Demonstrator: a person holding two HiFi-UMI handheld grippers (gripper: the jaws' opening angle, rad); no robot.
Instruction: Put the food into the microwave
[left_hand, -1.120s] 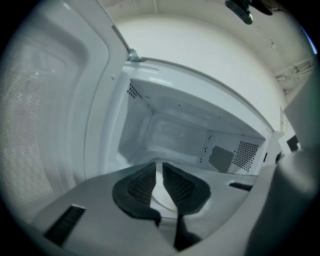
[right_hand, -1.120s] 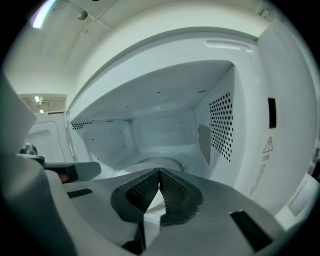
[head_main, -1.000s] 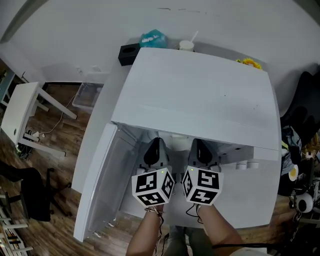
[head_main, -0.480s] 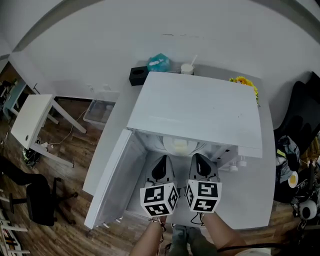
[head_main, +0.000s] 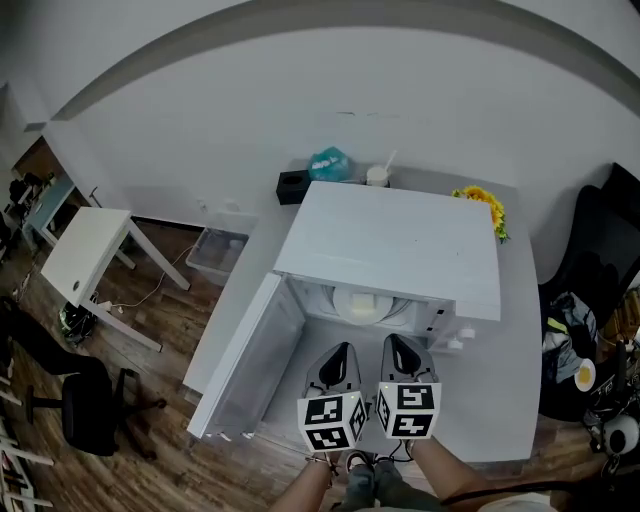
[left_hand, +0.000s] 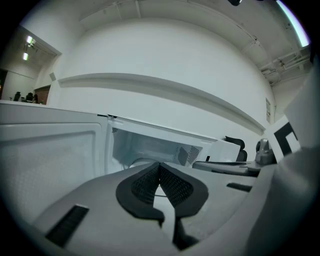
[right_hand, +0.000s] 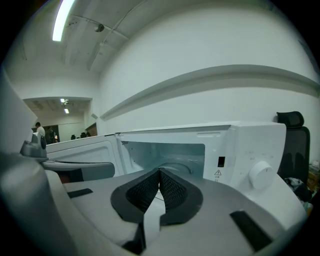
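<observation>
The food (head_main: 360, 303) shows as a pale round shape inside the microwave (head_main: 400, 240), sitting on the cavity floor well back from the opening. I cannot tell from the head view what kind of dish it is.

At far left I see a small white table (head_main: 85, 250) on the wooden floor, with a black chair (head_main: 85, 410) in front of it. A clear bin (head_main: 218, 255) stands on the floor just beside the counter (head_main: 510, 400).

The microwave door (head_main: 245, 375) hangs wide open to the left of the cavity. Behind the microwave, against the wall, I see a black box (head_main: 292, 185), then a teal bag (head_main: 330, 163), then a white cup with a straw (head_main: 377, 176).

In front of the opening, the left gripper (head_main: 338, 350) points at the cavity and is outside it, apart from the food. In the left gripper view, its jaws are pressed together at the tips with nothing between them (left_hand: 159, 167).

The right gripper (head_main: 397, 345) sits just beside it, also aimed at the opening. Its own view shows the jaws closed and empty (right_hand: 159, 173), with the lit cavity ahead and the round dial (right_hand: 261, 174) on the control panel to the right.

A sunflower (head_main: 483, 200) lies at the microwave's back right corner.
</observation>
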